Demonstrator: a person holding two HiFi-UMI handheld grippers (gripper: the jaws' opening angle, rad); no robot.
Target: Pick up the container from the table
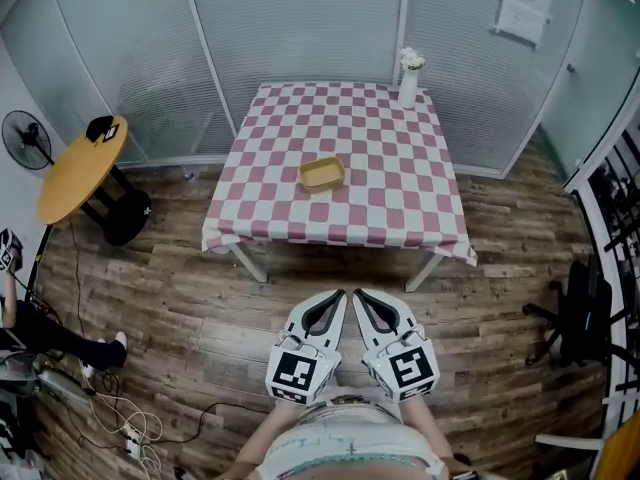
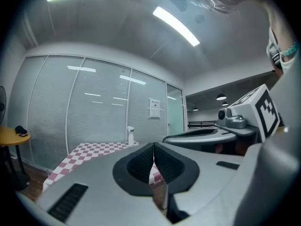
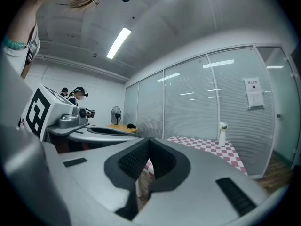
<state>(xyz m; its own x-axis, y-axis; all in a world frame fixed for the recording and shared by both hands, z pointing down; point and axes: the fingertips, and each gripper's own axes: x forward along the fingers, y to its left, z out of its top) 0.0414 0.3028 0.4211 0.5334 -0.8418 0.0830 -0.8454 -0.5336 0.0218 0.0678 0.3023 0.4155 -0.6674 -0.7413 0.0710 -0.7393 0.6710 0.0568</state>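
A shallow tan container sits near the middle of a table with a pink-and-white checked cloth. Both grippers are held side by side close to the person's body, well short of the table's near edge, over the wooden floor. The left gripper is shut with nothing in it, and the right gripper is also shut and empty. In the left gripper view the jaws meet, with the checked table low behind them. The right gripper view shows its jaws closed too. The container is hidden in both gripper views.
A white vase stands at the table's far right corner. To the left are a round yellow table, a fan, a seated person's legs and floor cables. An office chair is at right. Glass walls close the back.
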